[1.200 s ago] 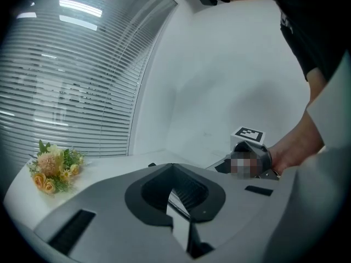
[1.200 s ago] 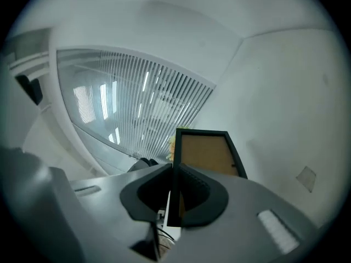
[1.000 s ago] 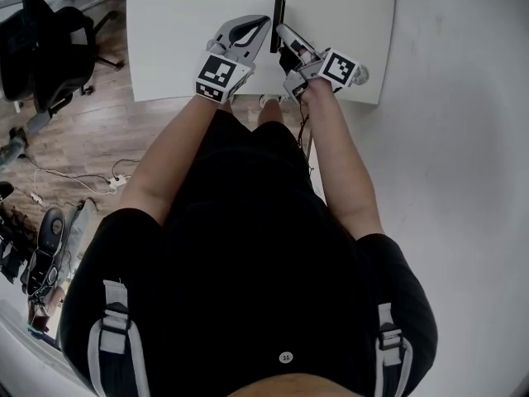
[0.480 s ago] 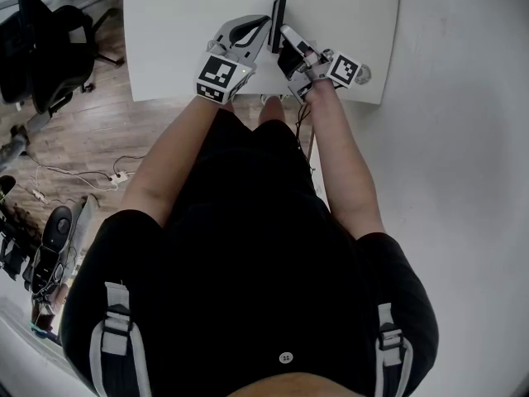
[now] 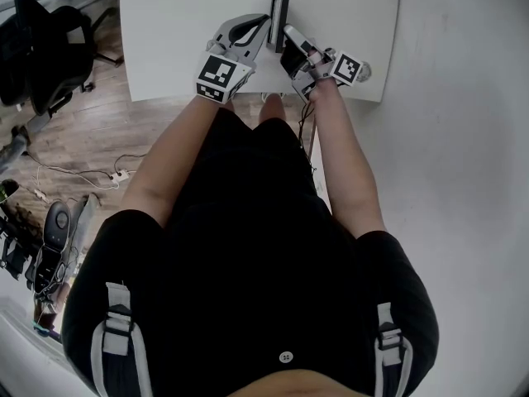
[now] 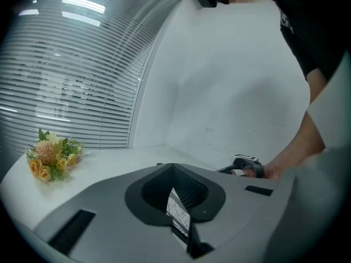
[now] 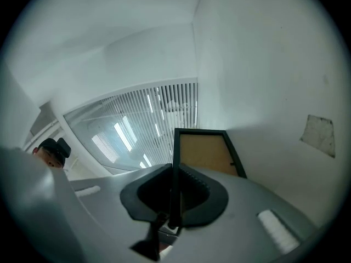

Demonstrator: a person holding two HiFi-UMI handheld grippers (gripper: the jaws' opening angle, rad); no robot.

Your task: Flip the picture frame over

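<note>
The black picture frame (image 5: 281,11) stands on edge on the white table (image 5: 182,40), seen edge-on in the head view. In the right gripper view its brown back (image 7: 205,152) faces me. My right gripper (image 5: 288,33) is shut on the frame's near edge, which runs between its pads (image 7: 174,201). My left gripper (image 5: 266,25) meets the frame from the left. In the left gripper view a thin white-and-black strip, seemingly the frame's front edge, sits pinched between its pads (image 6: 178,212).
A small bunch of yellow flowers (image 6: 52,155) lies at the far left of the table. An office chair (image 5: 45,48) and cables sit on the wooden floor to the left. The table's near edge is just in front of my body.
The right gripper has rolled a little and shifted slightly up the picture. The frame's top now leans a touch to the right. The left gripper has stayed put.
</note>
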